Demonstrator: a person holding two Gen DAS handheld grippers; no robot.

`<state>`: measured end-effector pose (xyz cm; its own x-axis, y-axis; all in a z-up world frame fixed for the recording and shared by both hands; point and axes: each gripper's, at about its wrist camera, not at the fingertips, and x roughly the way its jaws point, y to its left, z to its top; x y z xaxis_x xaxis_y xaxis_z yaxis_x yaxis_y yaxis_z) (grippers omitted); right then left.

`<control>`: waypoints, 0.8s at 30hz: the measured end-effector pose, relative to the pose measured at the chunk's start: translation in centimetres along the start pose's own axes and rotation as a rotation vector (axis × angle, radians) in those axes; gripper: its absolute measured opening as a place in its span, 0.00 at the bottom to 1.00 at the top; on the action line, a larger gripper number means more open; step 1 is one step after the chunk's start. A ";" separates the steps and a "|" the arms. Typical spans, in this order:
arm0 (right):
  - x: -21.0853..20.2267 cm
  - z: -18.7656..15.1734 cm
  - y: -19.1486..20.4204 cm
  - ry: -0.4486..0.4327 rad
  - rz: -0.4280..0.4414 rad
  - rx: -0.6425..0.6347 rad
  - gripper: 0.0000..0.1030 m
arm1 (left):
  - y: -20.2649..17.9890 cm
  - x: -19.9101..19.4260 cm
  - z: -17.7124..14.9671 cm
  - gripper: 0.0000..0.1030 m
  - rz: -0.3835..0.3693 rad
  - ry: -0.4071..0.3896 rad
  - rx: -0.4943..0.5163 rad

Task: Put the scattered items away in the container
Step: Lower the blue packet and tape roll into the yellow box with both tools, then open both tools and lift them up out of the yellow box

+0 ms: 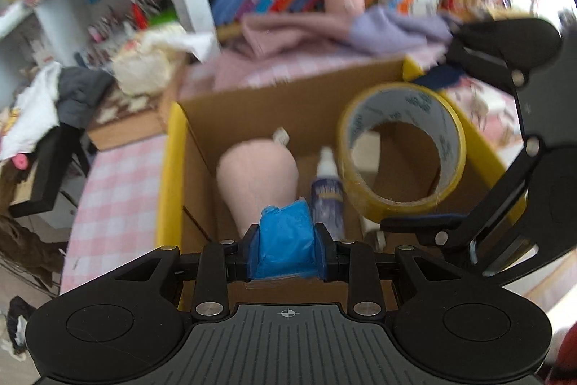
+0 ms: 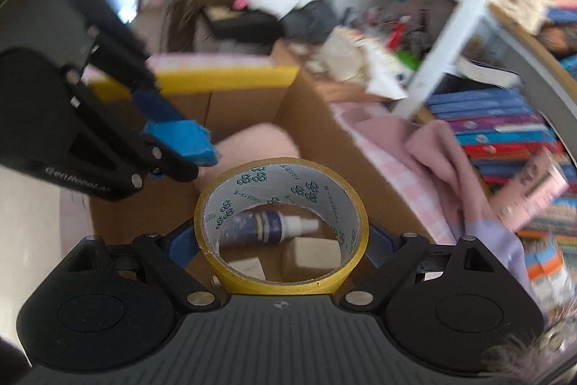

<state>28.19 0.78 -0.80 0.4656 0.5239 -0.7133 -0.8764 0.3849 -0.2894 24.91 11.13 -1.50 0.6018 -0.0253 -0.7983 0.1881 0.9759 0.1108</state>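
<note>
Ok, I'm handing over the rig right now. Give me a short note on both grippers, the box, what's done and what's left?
Left gripper: shut on a blue packet, over the box.
Right gripper: shut on the tape roll, also above the box.
Done: spray bottle and pink pouch lie inside.
Left: lower and release packet and tape. Other stray items can't be told from these blurred views.

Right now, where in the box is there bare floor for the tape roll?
Bare cardboard shows right of the spray bottle, under the tape roll, toward the box's yellow-edged right wall. The left half is crowded by the pink item.
</note>
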 end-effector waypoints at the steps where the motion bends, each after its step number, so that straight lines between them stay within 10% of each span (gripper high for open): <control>1: 0.3 0.2 -0.2 0.011 0.030 -0.004 0.88 | 0.0 0.4 0.0 0.28 -0.005 0.017 0.007; 19: 6.2 0.6 -3.2 0.295 0.348 0.117 0.88 | 0.0 3.5 0.4 0.31 -0.173 0.196 0.047; 24: 6.2 0.5 -3.3 0.308 0.347 0.148 0.89 | -0.2 3.1 0.7 0.55 -0.100 0.171 0.069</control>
<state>34.02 3.10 -3.98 0.0713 0.3999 -0.9138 -0.9364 0.3425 0.0769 27.30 10.73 -3.61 0.4375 -0.0787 -0.8958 0.2967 0.9530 0.0612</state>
